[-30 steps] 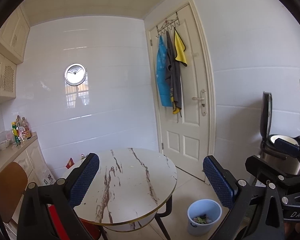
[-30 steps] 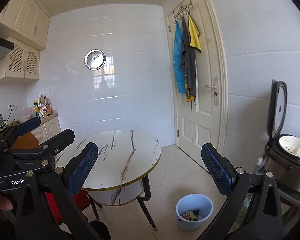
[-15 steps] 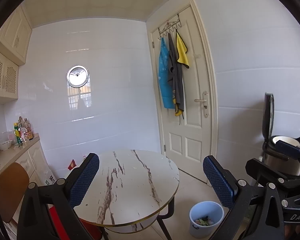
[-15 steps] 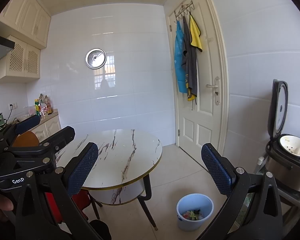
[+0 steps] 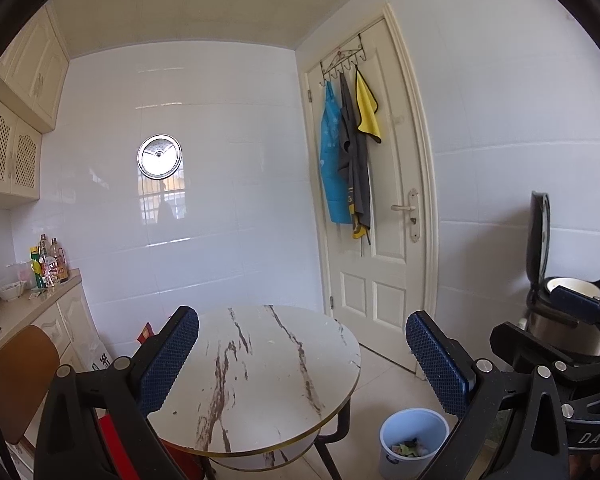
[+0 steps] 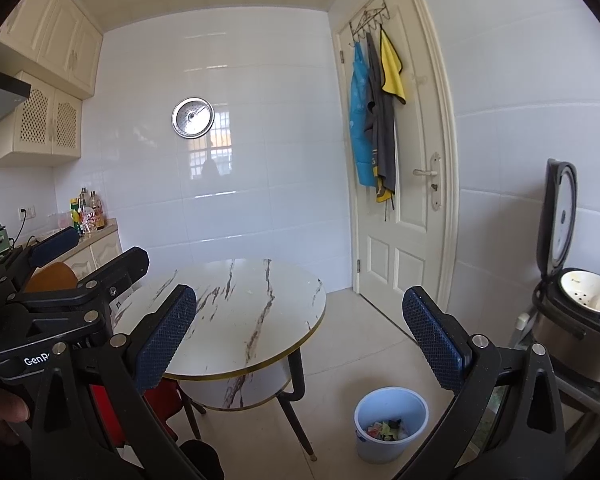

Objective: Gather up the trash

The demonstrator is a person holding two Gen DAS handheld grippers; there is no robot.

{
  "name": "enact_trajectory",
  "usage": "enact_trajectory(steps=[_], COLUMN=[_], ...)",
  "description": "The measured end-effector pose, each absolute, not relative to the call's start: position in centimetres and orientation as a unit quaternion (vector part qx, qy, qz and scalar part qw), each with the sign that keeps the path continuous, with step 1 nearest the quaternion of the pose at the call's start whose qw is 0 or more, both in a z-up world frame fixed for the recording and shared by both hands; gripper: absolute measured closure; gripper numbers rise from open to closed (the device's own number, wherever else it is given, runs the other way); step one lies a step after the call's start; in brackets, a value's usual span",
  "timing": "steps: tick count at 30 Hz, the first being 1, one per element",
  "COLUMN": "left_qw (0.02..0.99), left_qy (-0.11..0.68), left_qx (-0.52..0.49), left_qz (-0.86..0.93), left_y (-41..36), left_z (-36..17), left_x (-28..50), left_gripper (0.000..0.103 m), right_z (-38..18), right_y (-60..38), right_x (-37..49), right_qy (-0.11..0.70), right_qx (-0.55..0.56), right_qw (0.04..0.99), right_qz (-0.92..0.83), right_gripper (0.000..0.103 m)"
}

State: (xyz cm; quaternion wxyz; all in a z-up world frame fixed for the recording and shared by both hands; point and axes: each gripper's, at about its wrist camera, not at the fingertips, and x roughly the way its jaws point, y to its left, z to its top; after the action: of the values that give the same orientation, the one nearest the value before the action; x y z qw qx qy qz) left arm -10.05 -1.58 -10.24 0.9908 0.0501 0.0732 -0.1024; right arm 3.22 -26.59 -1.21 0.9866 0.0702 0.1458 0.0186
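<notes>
Both tongs tilted slightly upward, trash bin (image 6: 390, 424) below right tongs (image 6: 300, 332)

A round marble-look table (image 5: 260, 364) stands ahead between the fingers, with a lower shelf (image 6: 236, 394) under it. A white door (image 6: 400, 168) lies ahead to the right, with a blue apron (image 5: 332, 160), a grey cloth (image 5: 354, 160) and a yellow cloth (image 5: 367, 110) hanging on it. A round metal lid (image 5: 159, 157) hangs on the tiled wall. Bottles (image 5: 48, 264) stand on the counter at far left. An open rice cooker (image 6: 576, 312) sits at far right. A brown chair (image 5: 16, 376) stands at lower left.
</notes>
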Motion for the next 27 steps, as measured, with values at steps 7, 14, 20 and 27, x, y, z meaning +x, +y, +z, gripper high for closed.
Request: enact_trajectory(steps=[7,14,20,27], left_qw=[0.991,0.991,0.991,0.991], left_qy=[0.073,0.07,0.069,0.068], left_qx=[0.05,0.051,0.051,0.051], left_qz=[-0.102,-0.101,-0.101,-0.101], left_y=[-1.58,-1.48,-1.49,-1.47], left_z=[-10.39,-10.52,-10.6,-10.65], left_x=[-9.88,-9.89,-9.79,-9.78], left_gripper=[0.001,0.001,0.001,0.001], right_z=[-1.12,-1.15,-1.14,-1.14], right_y=[-26.44,-26.31,-26.31,-26.32], right_x=[3.27,3.32,3.33,3.33], right_qy=[0.147,0.148,0.146,0.146], right_qx=[0.07,0.067,0.065,0.064], right_qw=[0.986,0.987,0.987,0.987], right_qz=[0.019,0.019,0.017,0.017], right_gripper=[0.0,0.0,0.0,0.0])
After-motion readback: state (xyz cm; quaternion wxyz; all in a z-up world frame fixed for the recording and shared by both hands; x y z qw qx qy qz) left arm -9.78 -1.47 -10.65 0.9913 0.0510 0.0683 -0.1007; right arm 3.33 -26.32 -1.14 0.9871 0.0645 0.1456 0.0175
